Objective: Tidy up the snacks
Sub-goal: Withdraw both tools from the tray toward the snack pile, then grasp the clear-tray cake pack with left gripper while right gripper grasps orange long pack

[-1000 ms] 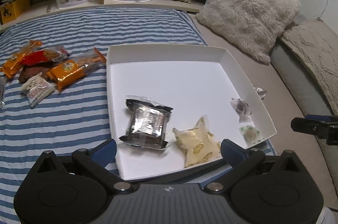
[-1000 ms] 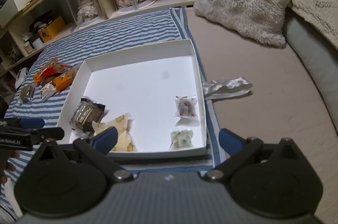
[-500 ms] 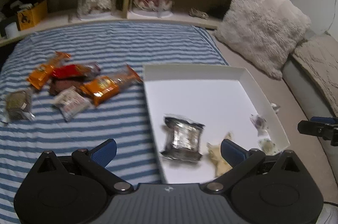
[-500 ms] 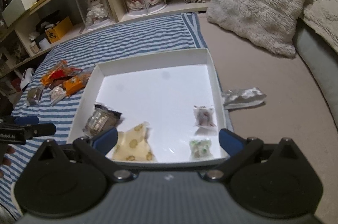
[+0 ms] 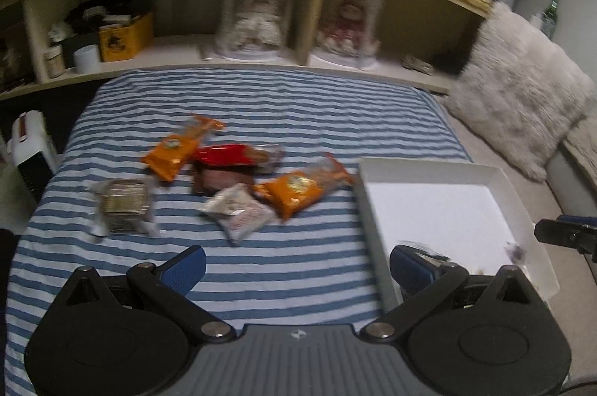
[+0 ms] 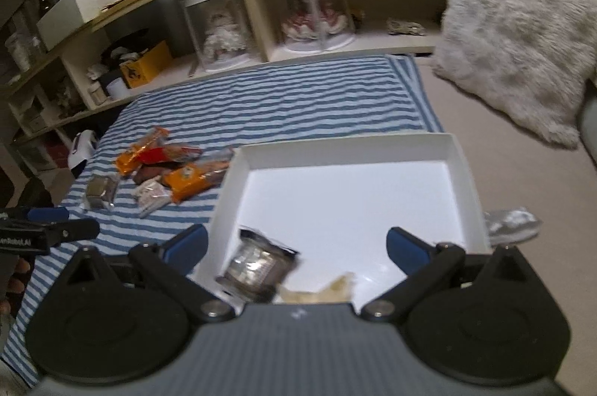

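Observation:
A white tray (image 5: 429, 168) lies on the striped cloth, also in the right wrist view (image 6: 335, 149). It holds a silver-wrapped snack (image 6: 257, 263) and a pale yellow packet (image 6: 328, 289). Loose snacks lie left of it: two orange packs (image 5: 294, 189) (image 5: 177, 149), a red pack (image 5: 227, 153), a brown one (image 5: 216, 179), a white one (image 5: 240, 211) and a silver one (image 5: 123, 203). My left gripper (image 5: 296, 267) is open and empty over the cloth, near the pile. My right gripper (image 6: 296, 245) is open and empty over the tray's near edge.
The blue striped cloth (image 5: 261, 105) covers the bed. A shelf with doll cases (image 5: 257, 22) runs along the back. A fluffy pillow (image 5: 522, 108) lies at right. A silver wrapper (image 6: 515, 222) lies right of the tray. A white appliance (image 5: 26, 142) stands at left.
My left gripper has swung left, from over the tray toward the snack pile. My right gripper has moved forward over the tray's near edge. Both stay open.

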